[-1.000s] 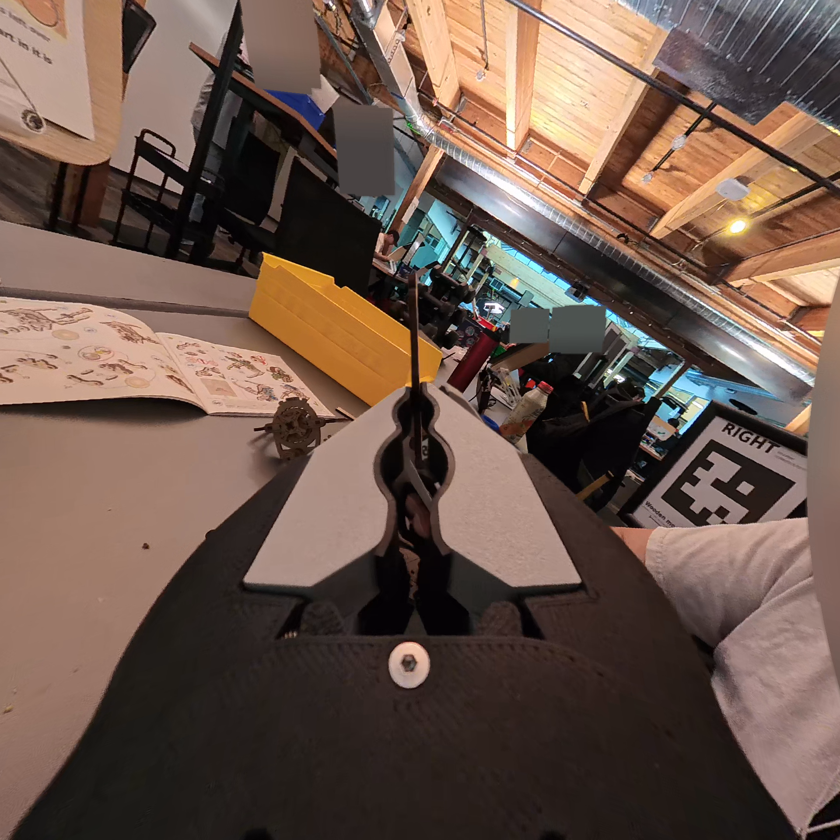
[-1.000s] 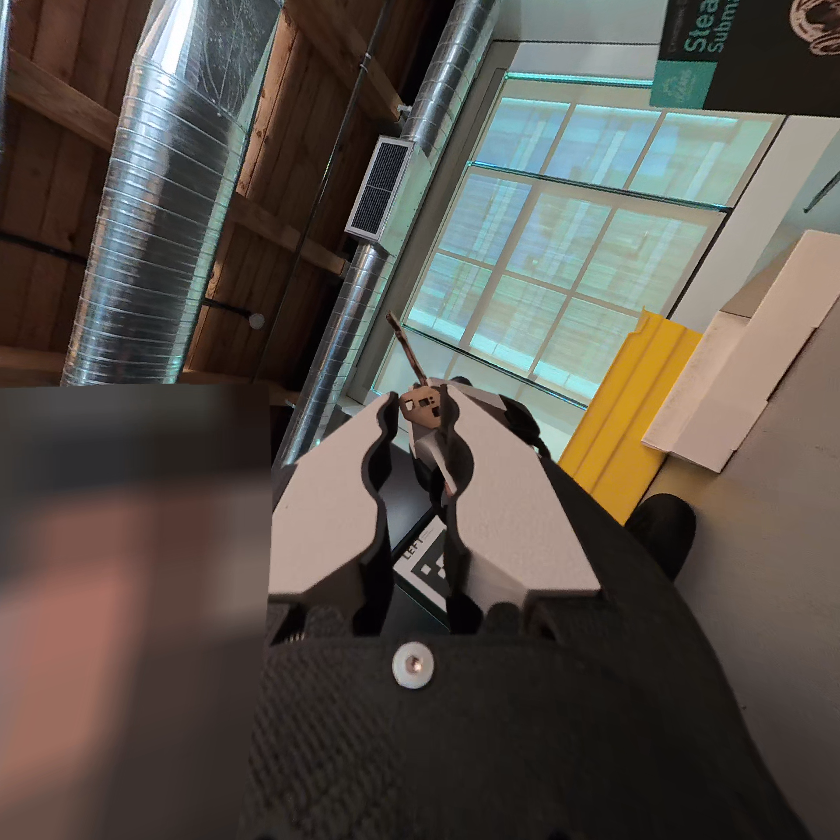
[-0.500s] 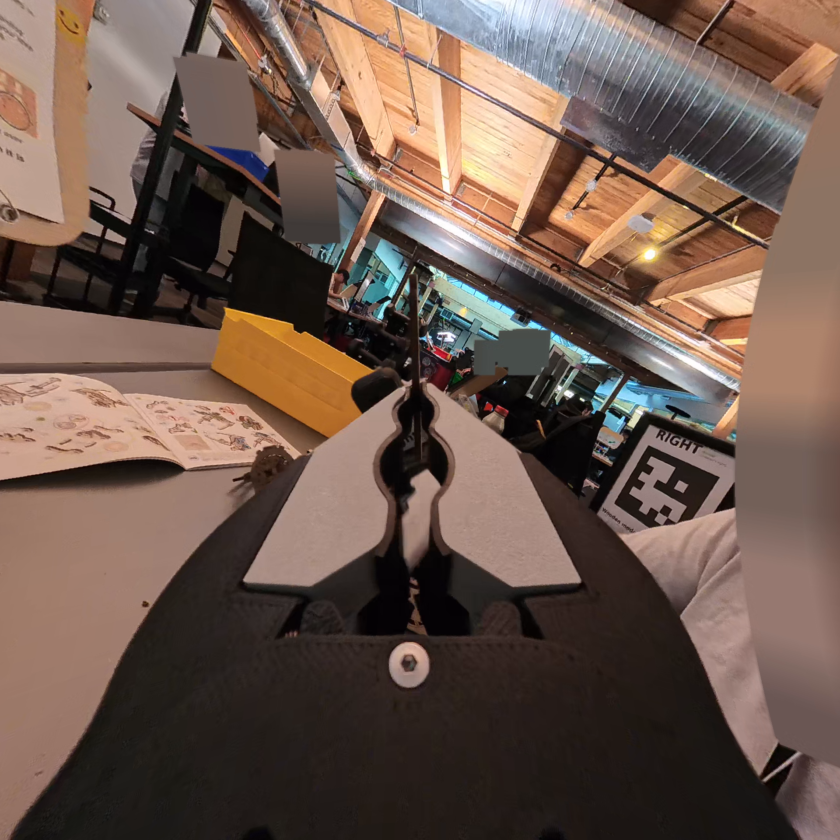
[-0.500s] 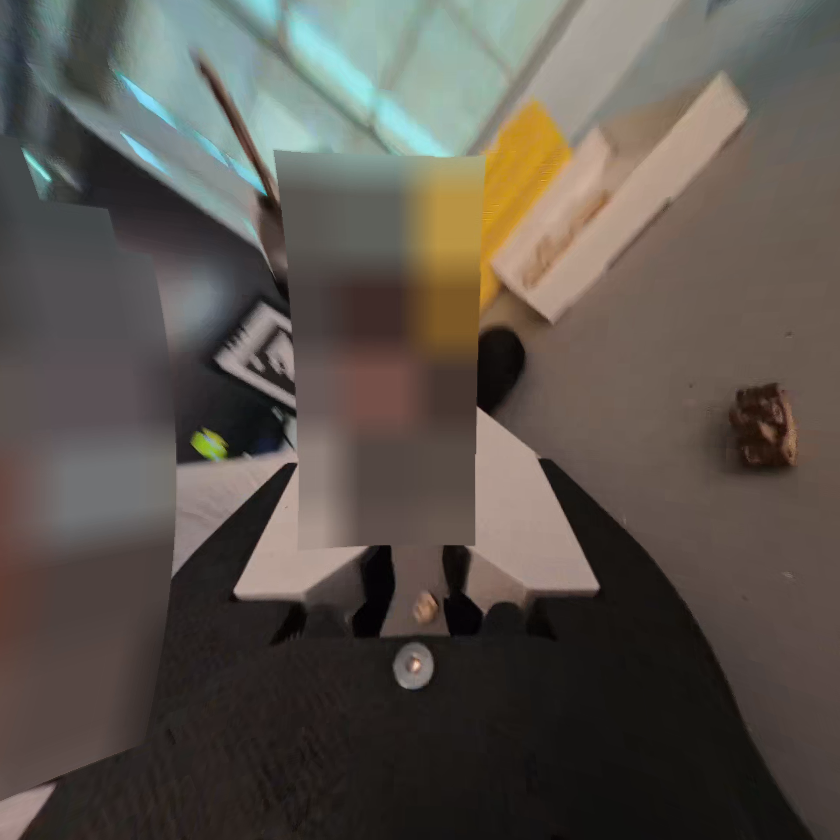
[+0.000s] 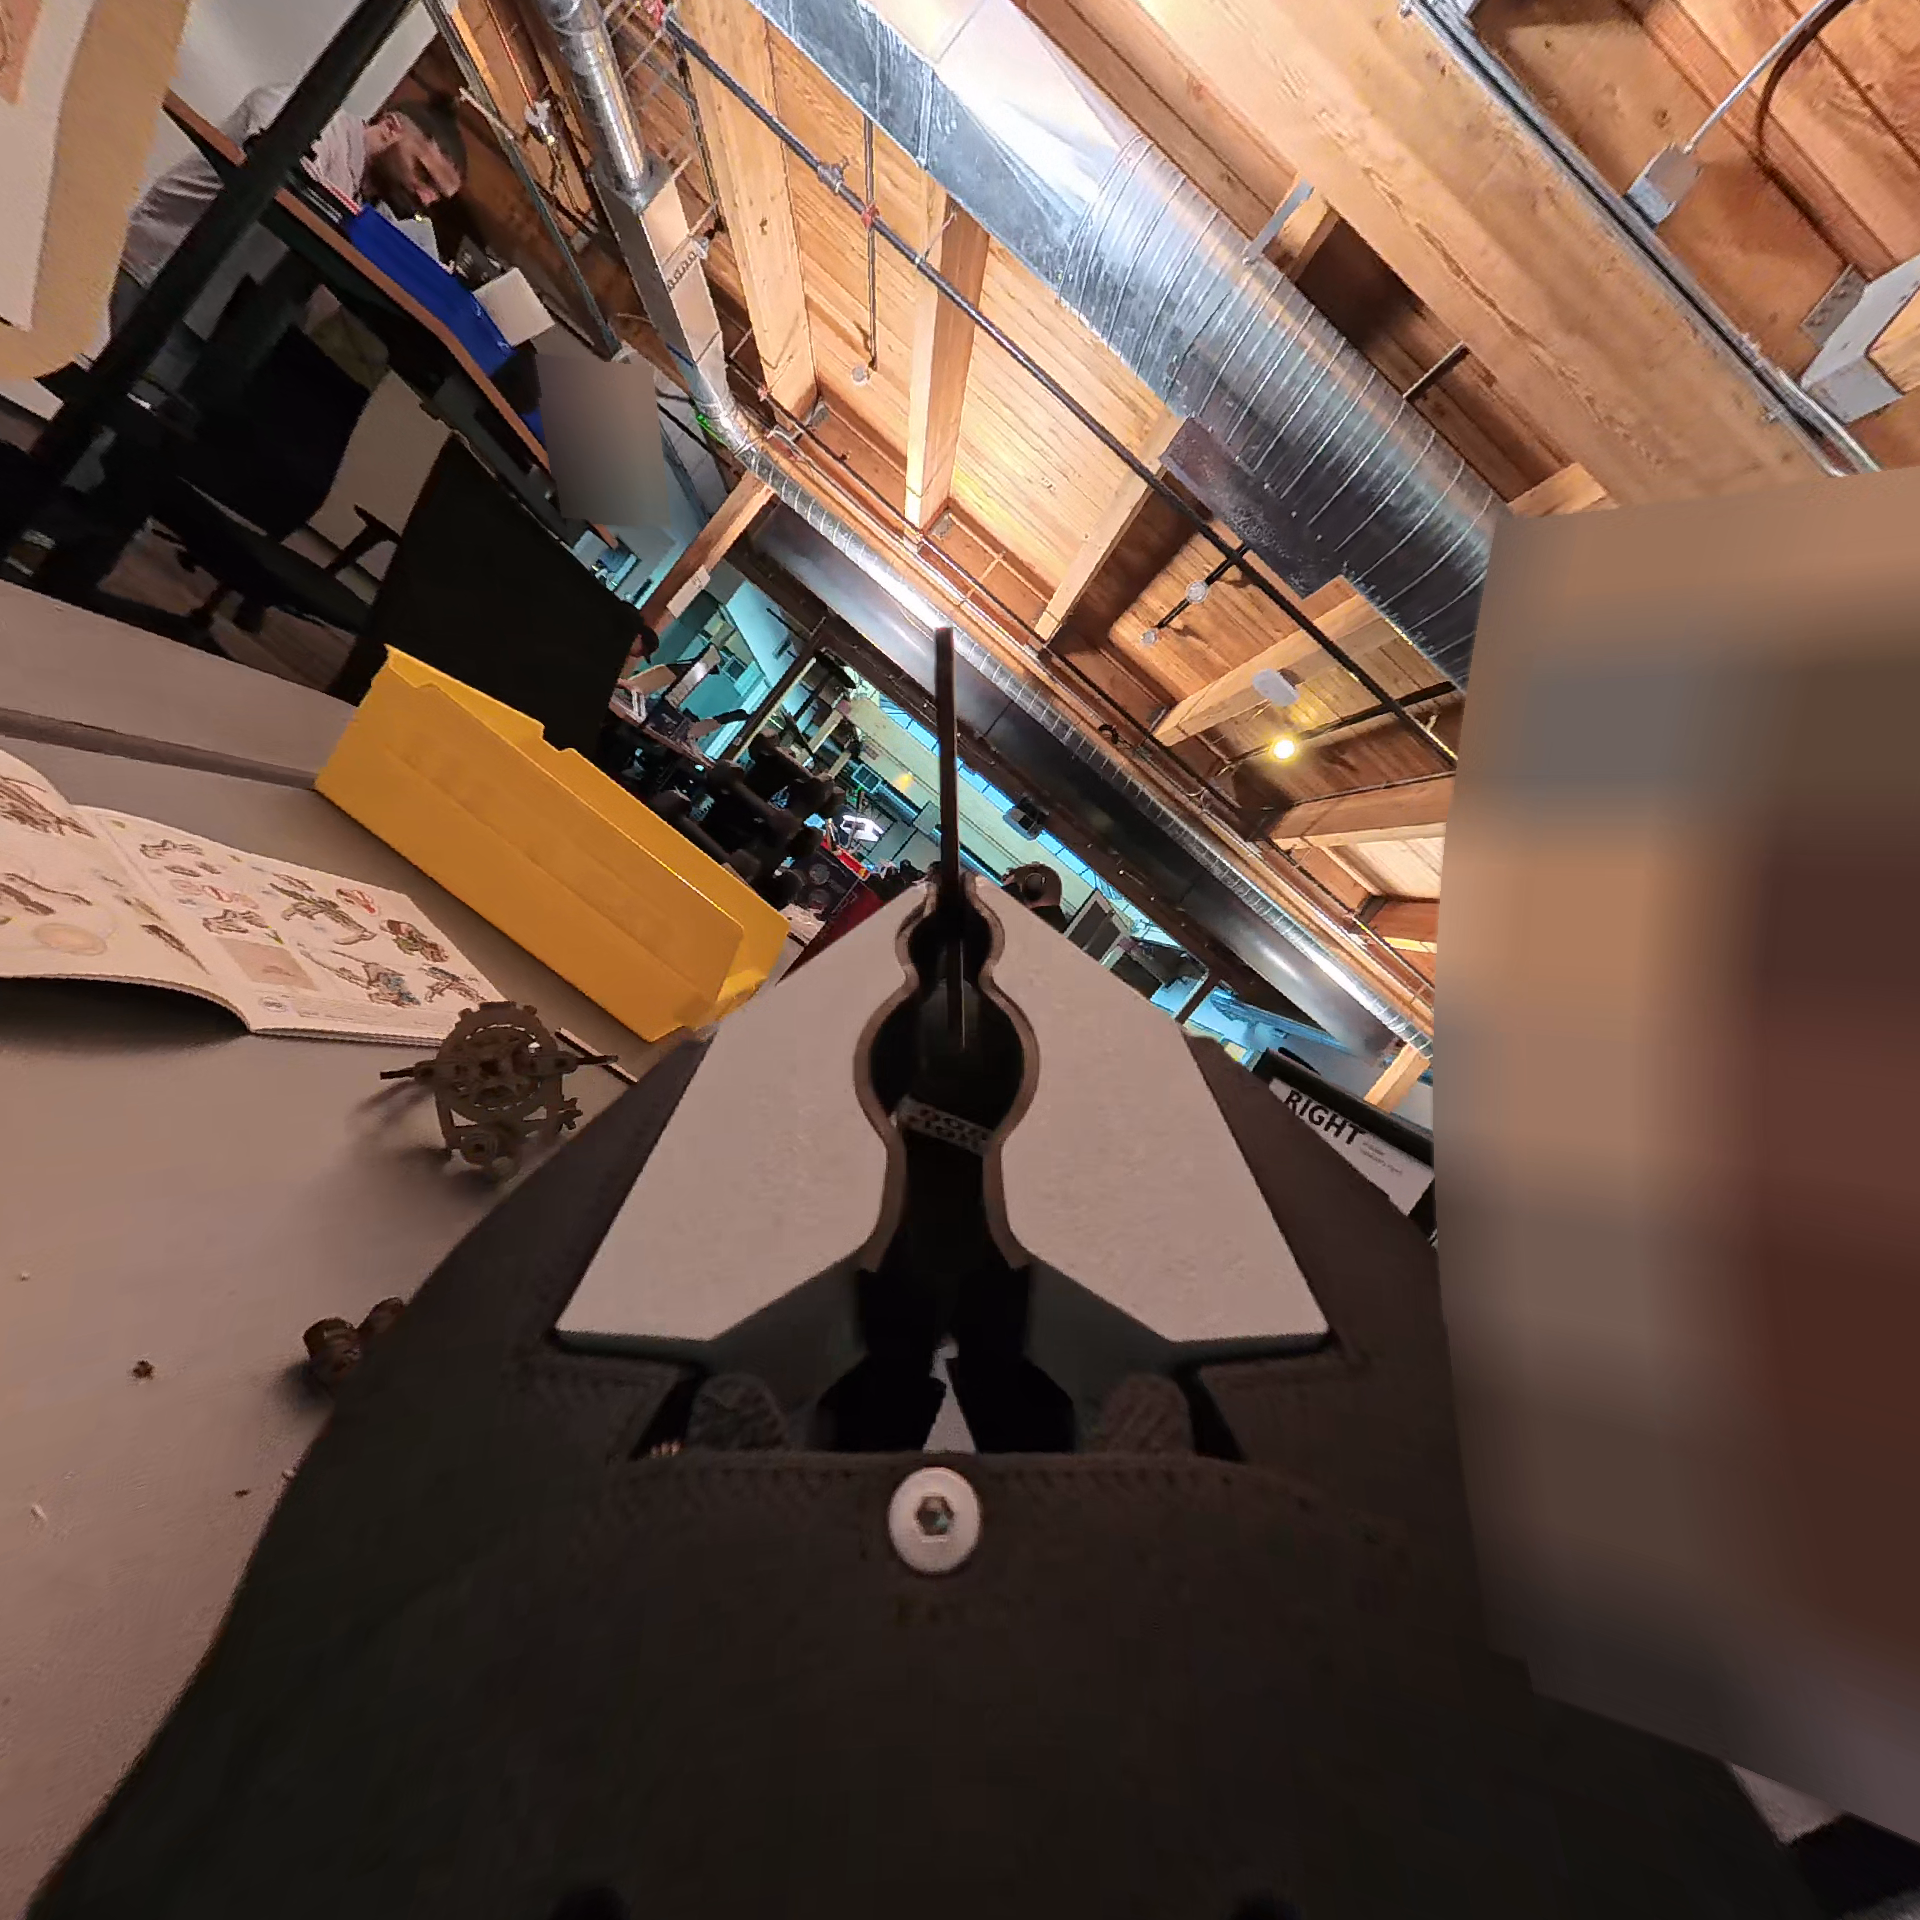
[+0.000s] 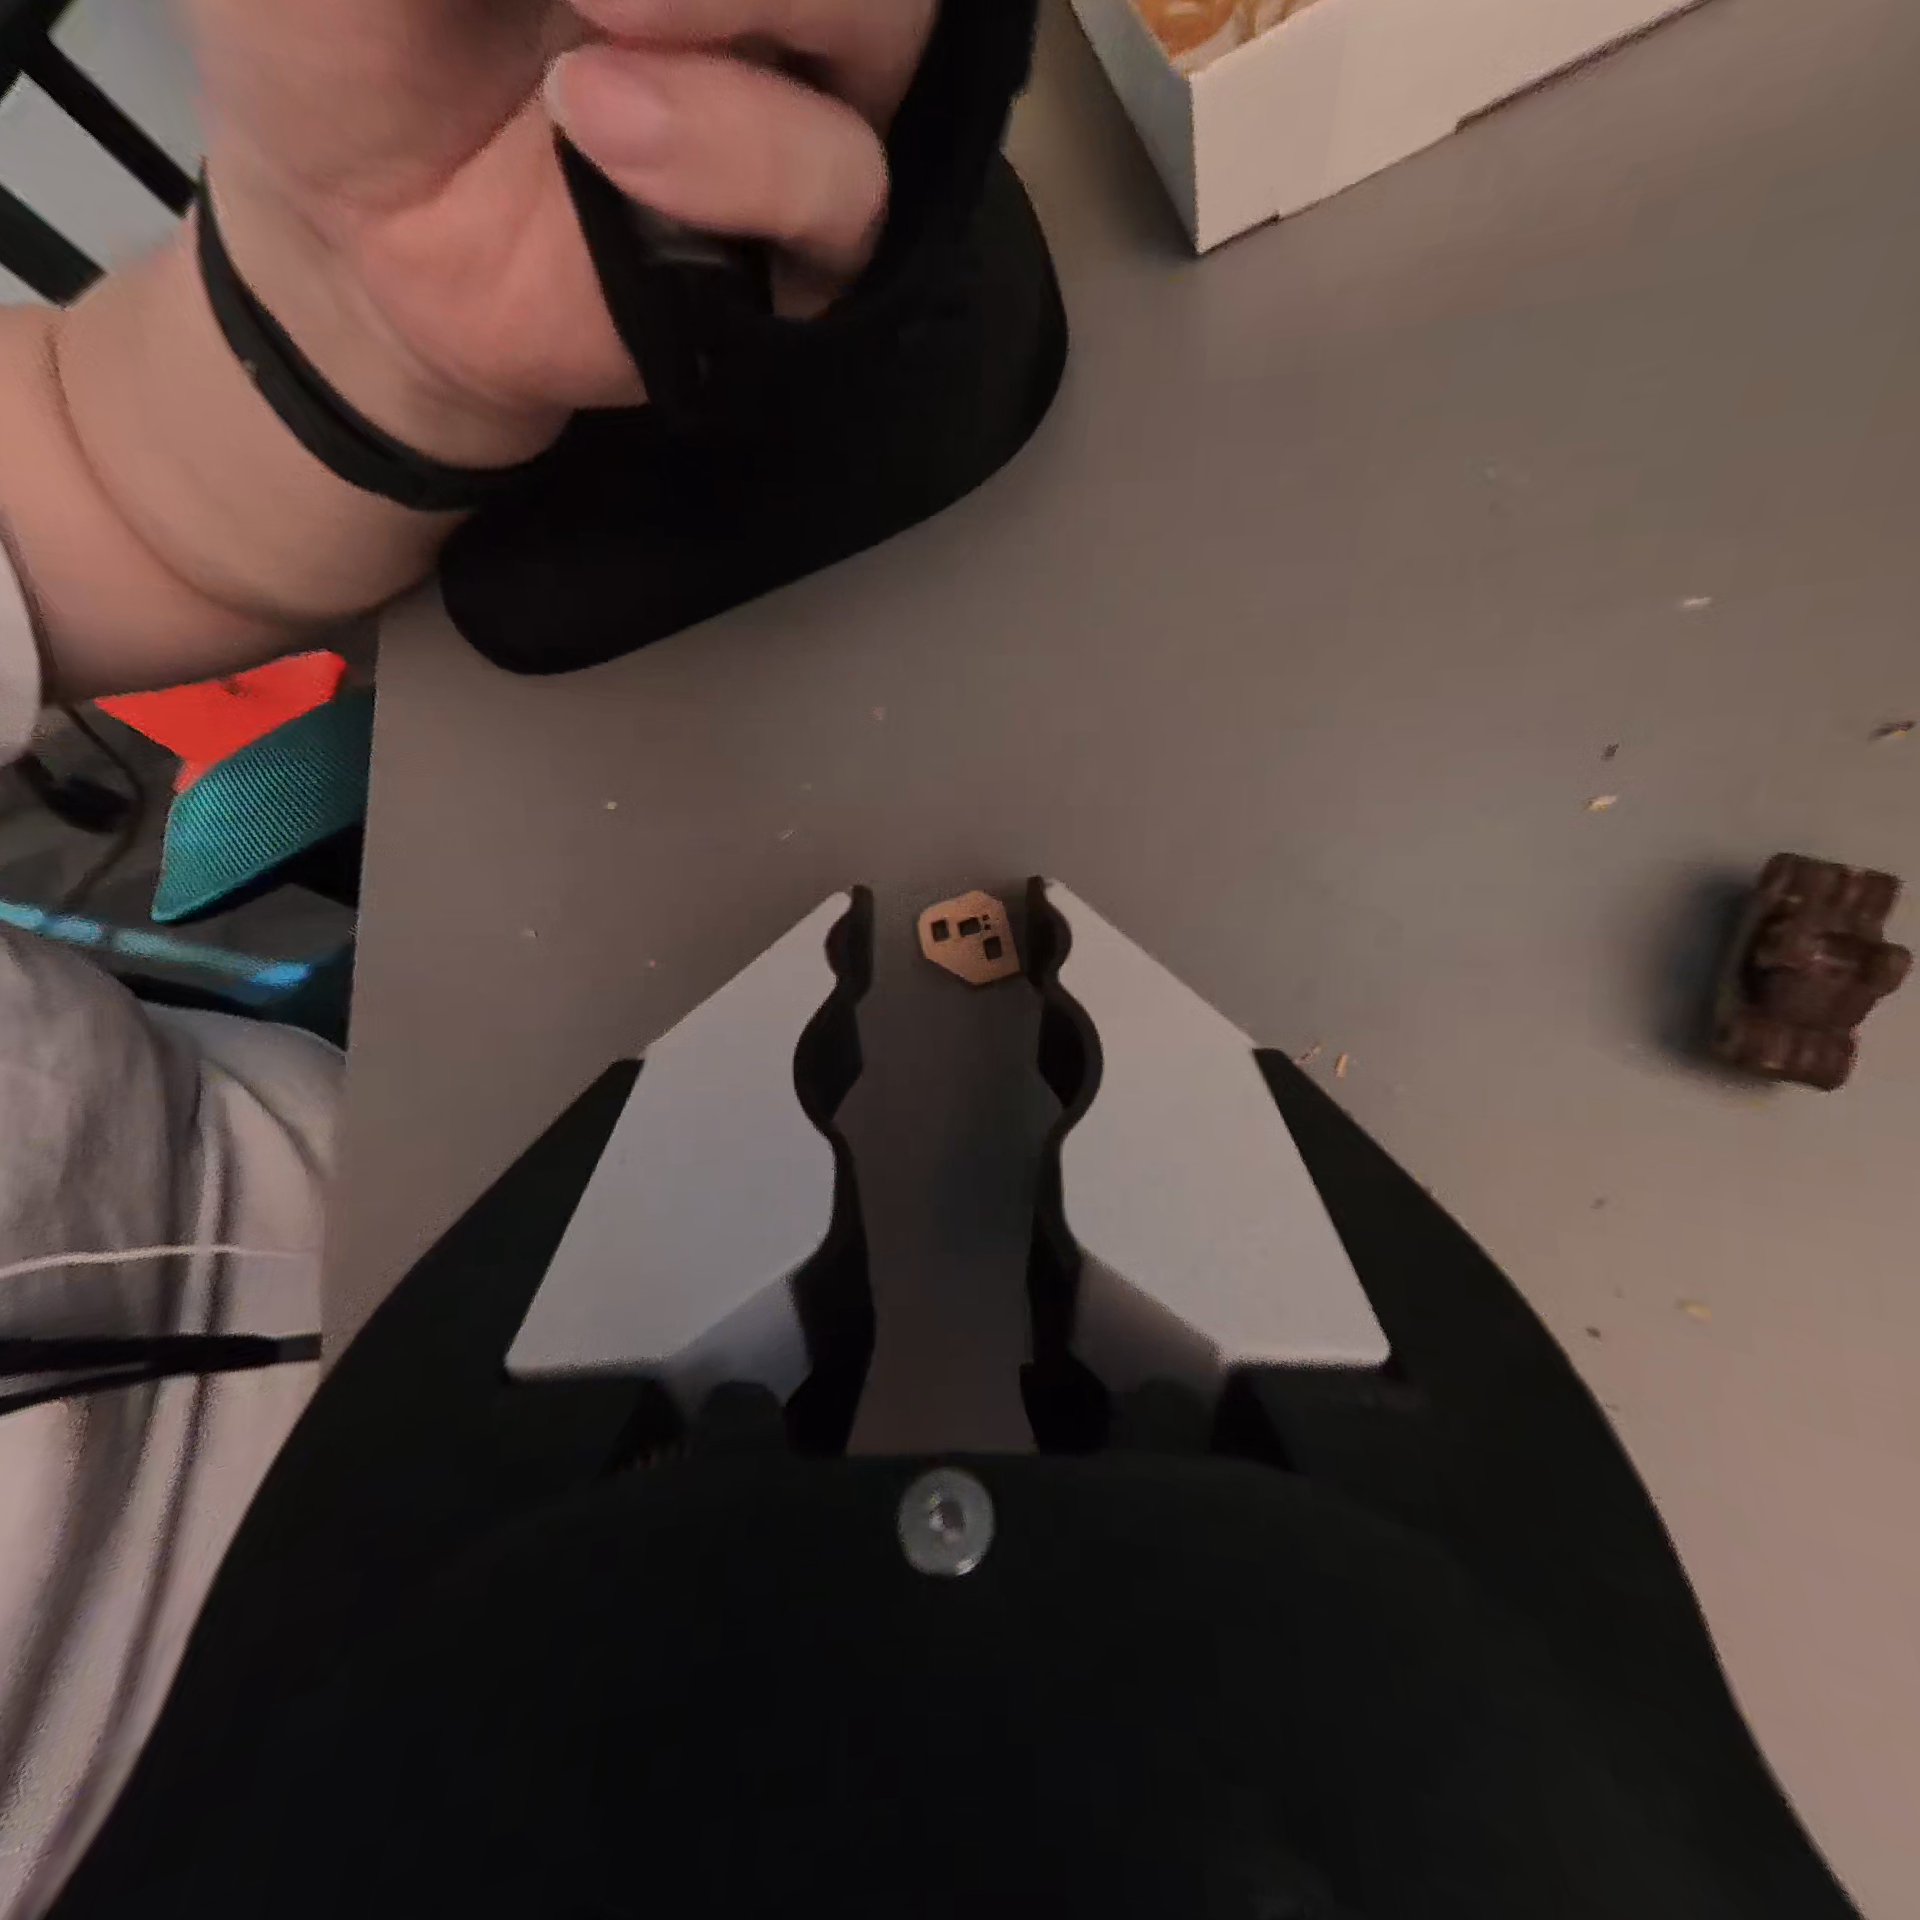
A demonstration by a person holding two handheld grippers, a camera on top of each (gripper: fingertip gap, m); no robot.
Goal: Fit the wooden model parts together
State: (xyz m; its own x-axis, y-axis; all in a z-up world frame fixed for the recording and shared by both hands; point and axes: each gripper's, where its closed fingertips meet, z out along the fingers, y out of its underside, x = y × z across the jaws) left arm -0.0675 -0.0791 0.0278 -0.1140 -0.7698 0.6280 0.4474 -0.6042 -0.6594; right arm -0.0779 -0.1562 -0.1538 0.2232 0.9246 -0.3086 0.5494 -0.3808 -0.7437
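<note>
My left gripper (image 5: 951,899) is shut on a thin dark wooden part (image 5: 948,748), seen edge-on and sticking up past the fingertips. A wheel-shaped wooden assembly (image 5: 499,1081) stands on the grey table (image 5: 156,1247) to its left, with a small wooden piece (image 5: 348,1345) nearer. My right gripper (image 6: 948,904) points down at the table (image 6: 1351,623) and is open. A small flat tan wooden piece with square holes (image 6: 966,940) lies between its fingertips, close to the right finger. A dark brown toothed wooden block (image 6: 1808,977) lies to the right.
A yellow bin (image 5: 540,842) and an open instruction booklet (image 5: 208,935) lie at the back left. A hand (image 6: 416,260) holds the left gripper's black body (image 6: 779,468) just beyond my right gripper. A white box (image 6: 1351,104) sits far right. The table edge (image 6: 364,935) runs on the left. The left gripper's tips are roughly 20 cm from the right gripper's. My right gripper's tips are some 11 cm from the dark brown toothed wooden block (image 6: 1808,977).
My right gripper has swung down from facing the ceiling to the table and opened; the tan piece it held now lies on the table. My left gripper still holds the thin part.
</note>
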